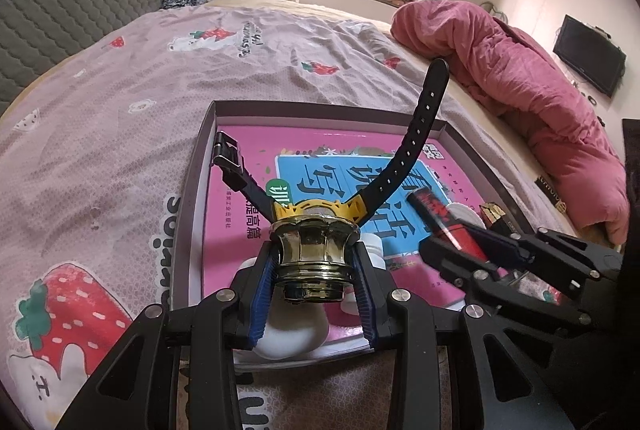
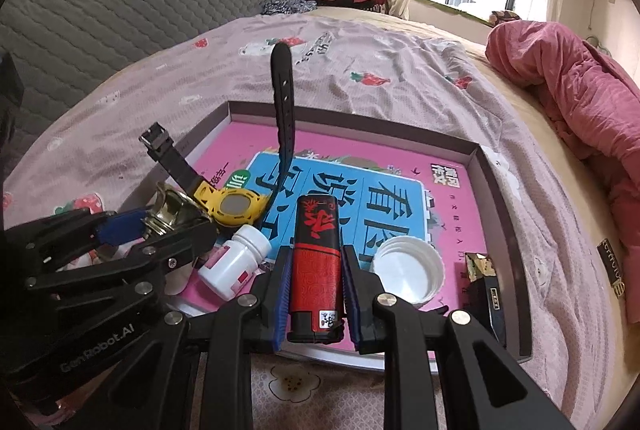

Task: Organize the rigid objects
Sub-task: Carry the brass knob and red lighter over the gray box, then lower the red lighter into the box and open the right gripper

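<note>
Watch [image 1: 316,226] first, since that's what our left gripper [image 1: 316,270] has: the blue pads are squeezed against both sides of its brassy gold case, with the yellow bezel sitting just past the fingertips and the two black straps sticking up and forward in a V, buckle end to the left. In the right wrist view the same watch [image 2: 224,206] shows up off to the left of our right gripper [image 2: 316,294], yellow face turned toward us and one long strap standing almost straight up. That right gripper is clamped narrow on a red and black lighter [image 2: 318,262], pads tight on both flanks, the lighter running straight out along the fingers with its dark cap at the far end. From the left view we see that lighter [image 1: 444,226] to the right of the watch, poking out of the other gripper [image 1: 460,250]. Both are hovering over a shallow grey-rimmed box [image 2: 496,190] lined with a pink and blue printed book cover. Just left of the lighter lies a small white pill bottle [image 2: 236,262] on its side, and just right of it a white lid [image 2: 408,270] lying open side up. Further right, against the box wall, there's a small black and gold box [image 2: 486,282]. All of it sits on a bed with a pink strawberry sheet [image 1: 120,134], and a rolled-up pink quilt [image 1: 540,102] lies well off to the right.
</note>
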Tool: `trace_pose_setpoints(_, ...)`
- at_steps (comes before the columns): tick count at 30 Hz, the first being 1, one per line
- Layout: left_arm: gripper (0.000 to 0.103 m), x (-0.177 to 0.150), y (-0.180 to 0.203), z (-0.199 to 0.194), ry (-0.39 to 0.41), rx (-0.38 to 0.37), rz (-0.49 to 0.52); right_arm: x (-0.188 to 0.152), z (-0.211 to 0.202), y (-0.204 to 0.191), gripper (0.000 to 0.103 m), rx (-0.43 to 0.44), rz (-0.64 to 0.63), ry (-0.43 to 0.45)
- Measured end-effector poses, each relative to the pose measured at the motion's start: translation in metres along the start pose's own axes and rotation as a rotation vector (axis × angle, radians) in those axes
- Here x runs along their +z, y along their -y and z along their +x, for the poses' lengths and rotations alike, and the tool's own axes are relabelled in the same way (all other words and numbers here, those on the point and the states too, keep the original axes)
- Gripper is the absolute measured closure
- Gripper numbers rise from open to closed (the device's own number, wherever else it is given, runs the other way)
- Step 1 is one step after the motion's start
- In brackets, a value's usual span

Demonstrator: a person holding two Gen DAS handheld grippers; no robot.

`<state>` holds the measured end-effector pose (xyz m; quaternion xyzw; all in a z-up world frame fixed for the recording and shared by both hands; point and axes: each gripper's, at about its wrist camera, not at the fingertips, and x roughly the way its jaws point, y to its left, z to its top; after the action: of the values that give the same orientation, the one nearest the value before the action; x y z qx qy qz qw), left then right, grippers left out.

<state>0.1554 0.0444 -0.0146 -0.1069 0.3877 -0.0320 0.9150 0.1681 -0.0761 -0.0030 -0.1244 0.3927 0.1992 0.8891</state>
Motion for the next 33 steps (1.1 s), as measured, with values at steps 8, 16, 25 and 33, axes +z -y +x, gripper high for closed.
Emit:
trace_pose_setpoints(8, 0.066, 0.000, 0.001, 0.000, -0.001, -0.002, 0.002, -0.004, 0.007, 0.001, 0.079, 0.014, 0.007, -0.028)
trace_pose_setpoints(16, 0.066, 0.001, -0.002, 0.001, 0.001, -0.002, -0.013, -0.009, 0.013, -0.007, 0.079, 0.026, -0.031, -0.059)
trace_pose_setpoints(25, 0.066, 0.002, -0.002, 0.002, 0.000, -0.004, -0.014, -0.007, 0.017, -0.005, 0.079, 0.020, -0.019, -0.080)
trace_pose_setpoints(33, 0.066, 0.004, -0.001, 0.004, -0.004, -0.014, -0.012, -0.005, 0.020, 0.006, 0.079, 0.066, 0.038, -0.115)
